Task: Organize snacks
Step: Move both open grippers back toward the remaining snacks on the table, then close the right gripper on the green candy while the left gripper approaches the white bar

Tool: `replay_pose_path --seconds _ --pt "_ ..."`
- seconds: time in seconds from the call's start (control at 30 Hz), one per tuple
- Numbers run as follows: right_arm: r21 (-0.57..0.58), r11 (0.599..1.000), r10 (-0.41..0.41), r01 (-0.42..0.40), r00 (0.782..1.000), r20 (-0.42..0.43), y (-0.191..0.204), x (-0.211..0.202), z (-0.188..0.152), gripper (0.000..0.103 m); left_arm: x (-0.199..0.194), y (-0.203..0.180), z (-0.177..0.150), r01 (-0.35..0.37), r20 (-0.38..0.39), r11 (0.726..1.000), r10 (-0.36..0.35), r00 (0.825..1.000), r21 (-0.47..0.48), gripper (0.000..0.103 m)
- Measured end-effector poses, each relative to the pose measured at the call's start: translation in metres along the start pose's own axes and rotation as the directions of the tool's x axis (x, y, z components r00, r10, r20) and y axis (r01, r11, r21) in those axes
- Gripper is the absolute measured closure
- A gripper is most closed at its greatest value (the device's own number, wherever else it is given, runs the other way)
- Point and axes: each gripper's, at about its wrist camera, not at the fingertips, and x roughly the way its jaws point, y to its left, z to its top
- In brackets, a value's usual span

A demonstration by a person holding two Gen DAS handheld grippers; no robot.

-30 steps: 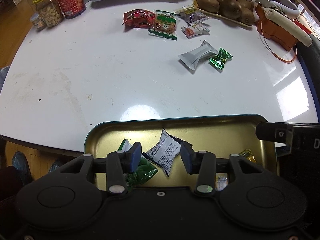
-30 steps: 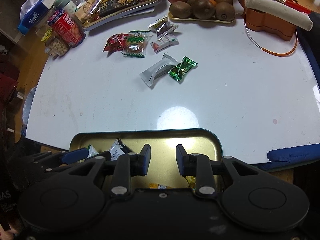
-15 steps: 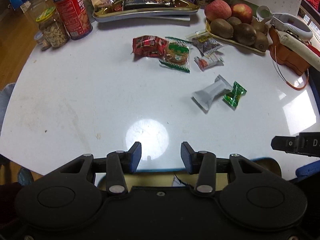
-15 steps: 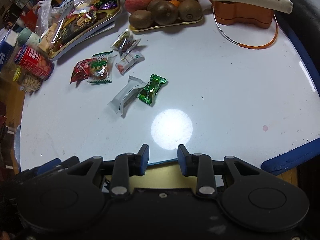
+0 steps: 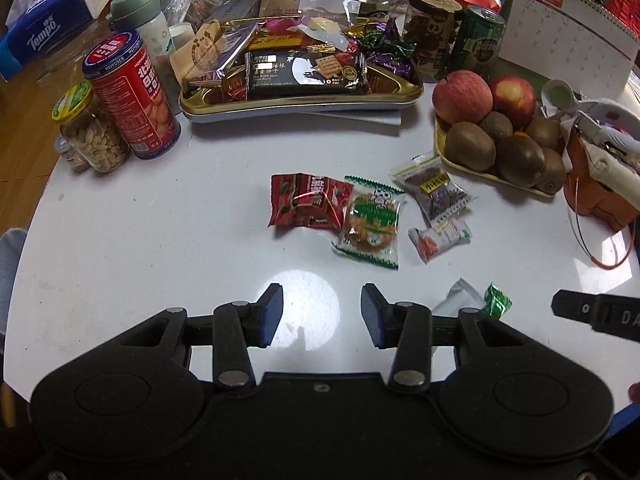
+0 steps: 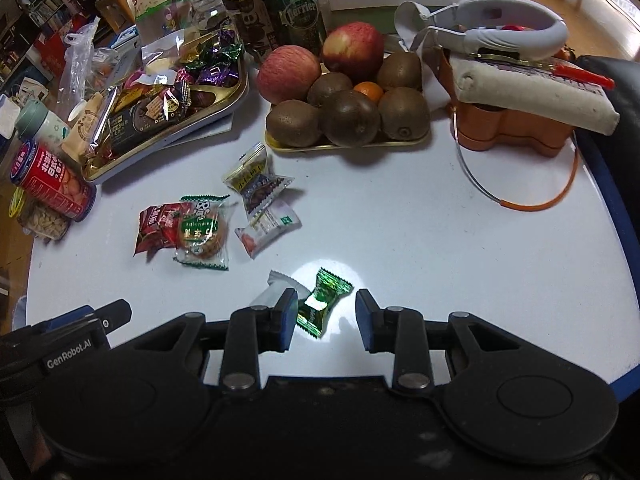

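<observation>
Loose snacks lie on the white table: a red packet (image 5: 308,205), a green-edged cookie pack (image 5: 372,226), a dark clear pack (image 5: 436,190), a small white-orange pack (image 5: 438,238), a silver bar (image 6: 276,292) and a green candy (image 6: 322,302). My right gripper (image 6: 326,320) is open, with the green candy between its fingertips near the left one. My left gripper (image 5: 322,314) is open and empty over bare table, short of the red packet. The silver bar (image 5: 460,300) and green candy (image 5: 496,302) lie to its right.
A gold tray (image 5: 400,96) piled with snacks stands at the back. A red can (image 5: 130,96) and a peanut jar (image 5: 92,132) stand at back left. A fruit tray (image 5: 492,176) with apples and kiwis and an orange holder (image 6: 516,132) stand at right.
Both grippers have moved forward over the table, away from the near gold tray, which has dropped out of view. The right gripper now straddles the green candy and has opened wider.
</observation>
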Motion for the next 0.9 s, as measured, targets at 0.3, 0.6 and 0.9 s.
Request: replay_pose_path --seconds 0.3,0.6,0.9 --pt "0.151 0.988 0.036 -0.016 0.990 -0.134 -0.017 0.058 0.011 0.069 0.028 0.008 0.006 0.044 -0.061 0.999 -0.045 0.997 -0.009 0.052" --pt "0.164 0.986 0.022 0.008 0.983 -0.180 -0.002 0.078 0.013 0.068 0.038 0.024 0.024 0.041 -0.065 0.996 -0.046 0.997 -0.075 0.052" --pt "0.142 0.988 -0.032 0.062 0.978 -0.204 0.001 0.099 0.012 0.072 0.048 0.025 0.023 0.068 -0.103 0.994 -0.077 0.992 -0.088 0.052"
